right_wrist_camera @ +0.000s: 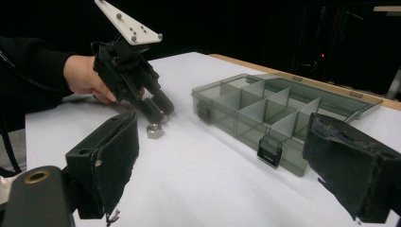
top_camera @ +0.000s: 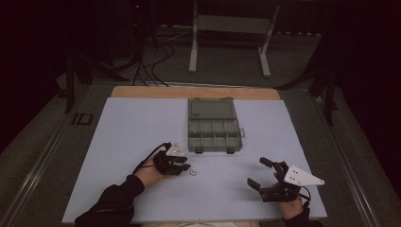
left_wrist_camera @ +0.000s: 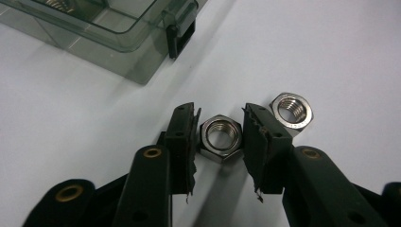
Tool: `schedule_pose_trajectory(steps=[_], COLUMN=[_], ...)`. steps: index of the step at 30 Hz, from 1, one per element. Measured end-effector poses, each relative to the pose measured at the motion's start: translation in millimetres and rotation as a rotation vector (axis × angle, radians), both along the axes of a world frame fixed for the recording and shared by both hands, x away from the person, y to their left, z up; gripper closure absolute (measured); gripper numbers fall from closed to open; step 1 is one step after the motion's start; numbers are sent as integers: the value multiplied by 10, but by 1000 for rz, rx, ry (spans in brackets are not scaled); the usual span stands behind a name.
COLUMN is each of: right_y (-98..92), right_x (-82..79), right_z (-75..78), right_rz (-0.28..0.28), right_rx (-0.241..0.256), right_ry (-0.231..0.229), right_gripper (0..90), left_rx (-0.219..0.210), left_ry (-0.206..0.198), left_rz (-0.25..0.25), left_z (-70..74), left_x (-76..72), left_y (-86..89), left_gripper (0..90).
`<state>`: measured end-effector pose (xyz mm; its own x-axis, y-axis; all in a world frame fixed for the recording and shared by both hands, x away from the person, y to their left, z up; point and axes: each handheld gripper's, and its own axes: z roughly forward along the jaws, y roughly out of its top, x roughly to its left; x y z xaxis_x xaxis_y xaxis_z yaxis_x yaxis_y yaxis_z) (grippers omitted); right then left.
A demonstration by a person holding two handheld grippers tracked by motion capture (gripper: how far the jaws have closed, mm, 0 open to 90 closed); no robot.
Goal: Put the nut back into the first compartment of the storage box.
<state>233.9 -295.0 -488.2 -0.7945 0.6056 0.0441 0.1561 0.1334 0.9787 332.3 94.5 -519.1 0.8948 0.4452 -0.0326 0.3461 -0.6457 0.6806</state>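
Two hex nuts lie on the desk (top_camera: pixel 142 123) by the left tool (left_wrist_camera: pixel 220 135): one nut (left_wrist_camera: pixel 221 137) sits between its narrowly parted jaws, the second nut (left_wrist_camera: pixel 292 109) just beyond the far jaw. Grasping seems in hand; next, close, lift, carry toward the compartment box (top_camera: pixel 213 125) ahead. The right tool (top_camera: pixel 260 175) rests wide, holding nothing.

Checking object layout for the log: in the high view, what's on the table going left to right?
left gripper → loose nut → open compartment box → right gripper, jaws wide apart. In the left gripper view a second nut sits between that gripper's jaws.
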Motion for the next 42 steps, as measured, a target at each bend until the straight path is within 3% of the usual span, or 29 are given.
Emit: schedule_pose_trajectory(steps=[6, 14, 20, 28, 42], right_y=[2, -1, -1, -5, -6], right_x=[0, 2, 0, -1, 0], right_z=[-1, -1, 0, 2, 1], right_rz=[0, -2, -2, -5, -6], right_rx=[-2, -1, 0, 0, 2], right_ry=[0, 0, 1, -3, -3], right_gripper=[115, 116, 115, 115, 115], left_rx=[18, 13, -7, -37, -83], left_ry=[-1, 2, -22, -80, -119], left_rz=[-3, -5, -15, -2, 38], left_z=[16, 53, 206, 528, 851], left_x=[1, -4, -11, 68, 364], left_y=[-14, -7, -8, -29, -60], left_gripper=[706, 708, 708, 708, 708])
